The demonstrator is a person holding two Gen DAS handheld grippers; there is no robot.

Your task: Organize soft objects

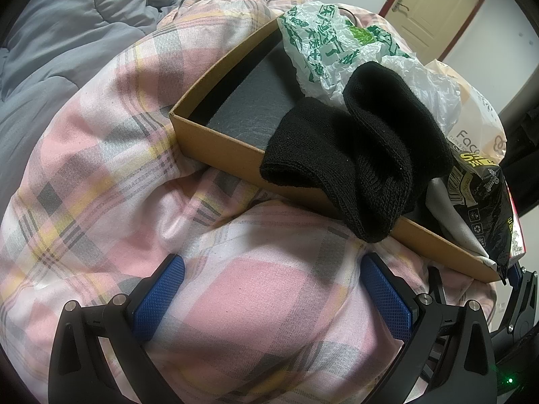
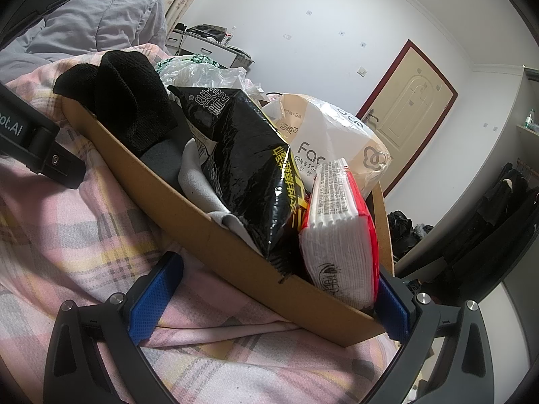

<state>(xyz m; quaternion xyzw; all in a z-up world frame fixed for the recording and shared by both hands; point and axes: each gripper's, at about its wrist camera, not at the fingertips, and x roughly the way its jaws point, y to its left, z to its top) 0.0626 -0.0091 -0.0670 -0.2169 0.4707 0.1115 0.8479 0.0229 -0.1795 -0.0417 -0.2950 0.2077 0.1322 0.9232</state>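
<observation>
Both grippers, left [image 1: 269,299] and right [image 2: 273,303], are spread wide over the pink plaid quilt [image 1: 111,168], holding nothing. Upper right in the left view, black socks [image 1: 363,155] drape over the near wall of the cardboard box [image 1: 215,144].

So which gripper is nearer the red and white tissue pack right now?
Right. The right gripper is open around the box corner, one finger beside the tissue pack. The left gripper is open over the blanket, further off.

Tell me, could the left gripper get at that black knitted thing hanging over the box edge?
Probably yes: the left gripper is open, and only bare blanket lies between it and the black knit.
</observation>
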